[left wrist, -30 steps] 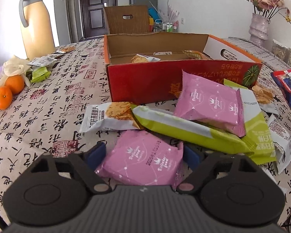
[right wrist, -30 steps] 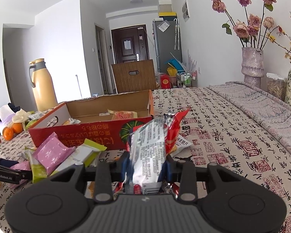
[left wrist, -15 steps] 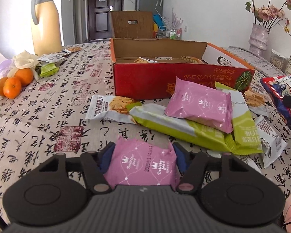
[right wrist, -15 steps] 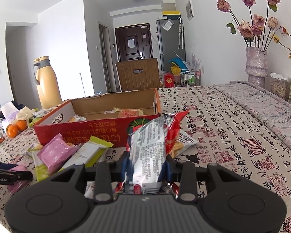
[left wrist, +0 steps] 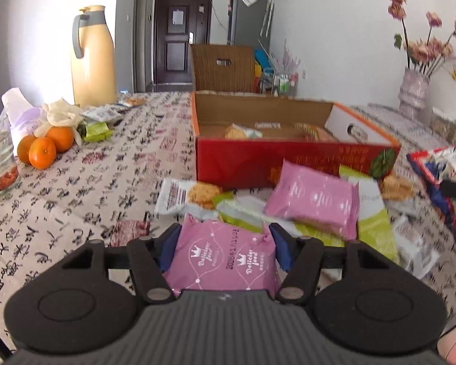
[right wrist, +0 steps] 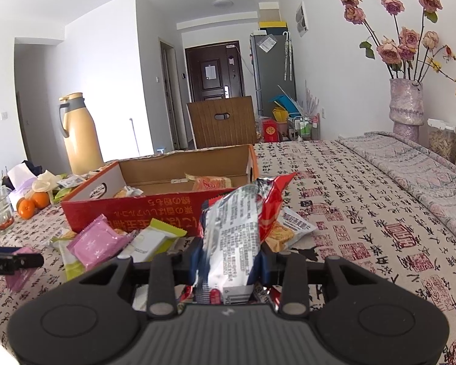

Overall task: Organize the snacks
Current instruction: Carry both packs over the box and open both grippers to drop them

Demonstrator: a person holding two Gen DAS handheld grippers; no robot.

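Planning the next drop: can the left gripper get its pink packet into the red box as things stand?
Probably yes. The left gripper is shut on the pink packet, its jaws having just closed on it. The red box lies open-topped straight ahead, with room inside; only loose snacks lie on the table between, low enough to pass over.

The pink snack packet [left wrist: 222, 261] is smooth plastic film with a soft sheen; the red and silver bag [right wrist: 243, 231] is glossy, crinkled foil. The red box [left wrist: 288, 161] is printed cardboard, raw brown and matt inside. The tablecloth [left wrist: 76, 200] is matt woven cloth. Both grippers' bodies are matt black plastic, ribbed near the camera.
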